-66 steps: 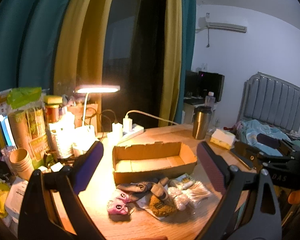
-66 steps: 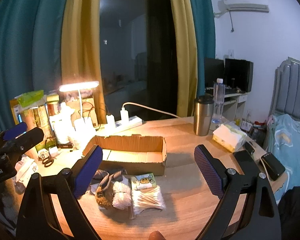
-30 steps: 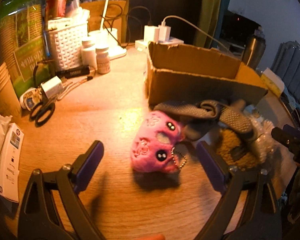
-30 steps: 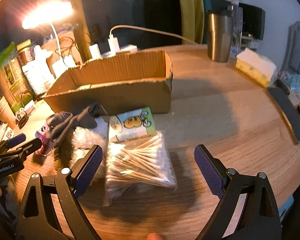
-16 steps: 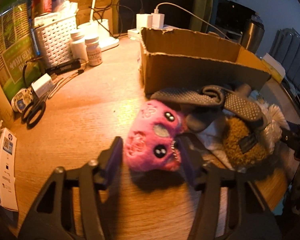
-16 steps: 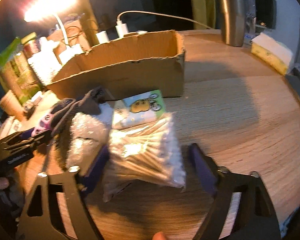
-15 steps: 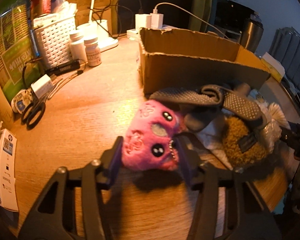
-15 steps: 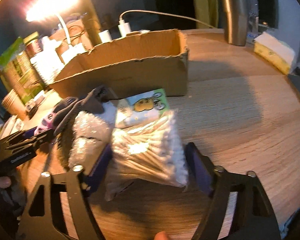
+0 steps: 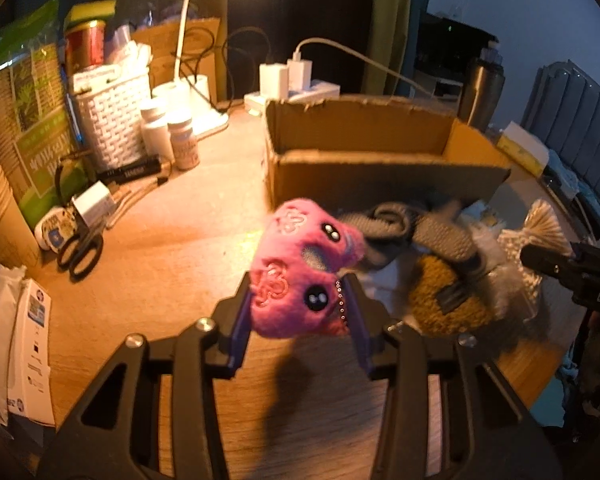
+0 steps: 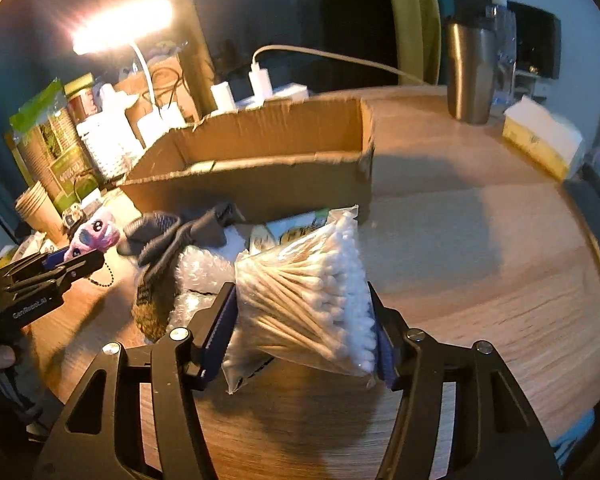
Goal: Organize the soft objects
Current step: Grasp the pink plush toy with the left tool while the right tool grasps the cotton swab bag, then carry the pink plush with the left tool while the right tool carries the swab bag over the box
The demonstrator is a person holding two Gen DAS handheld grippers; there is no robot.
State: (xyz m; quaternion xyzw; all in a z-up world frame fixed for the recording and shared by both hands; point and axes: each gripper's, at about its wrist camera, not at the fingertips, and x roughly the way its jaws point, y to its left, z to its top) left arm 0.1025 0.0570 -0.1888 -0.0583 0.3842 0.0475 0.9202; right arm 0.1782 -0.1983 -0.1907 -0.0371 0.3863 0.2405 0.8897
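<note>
My left gripper (image 9: 298, 292) has its jaws still closing, and both pads press on a pink plush toy (image 9: 300, 256), held a little above the wooden table with its bead chain dangling. The right gripper (image 10: 300, 300) is also closing, its pads squeezing a clear bag of cotton swabs (image 10: 312, 280). Behind both stands an open cardboard box (image 9: 380, 168). In front of the box lie a grey knit piece (image 9: 400, 228), a brown fuzzy item (image 9: 448, 304) and some bubble wrap (image 10: 204, 268). The pink plush toy (image 10: 96, 234) and left gripper (image 10: 76, 258) show at the left of the right wrist view.
On the left of the table are a white basket (image 9: 112, 120), pill bottles (image 9: 184, 140), scissors (image 9: 80, 256) and paper cups (image 10: 40, 208). A power strip (image 9: 296, 88) sits behind the box. A steel tumbler (image 10: 472, 72) and a tissue box (image 10: 540, 136) stand at the far right.
Both grippers came down from wide open and closed, the left on the pink plush, the right on the swab bag. The plush has risen slightly off the table.
</note>
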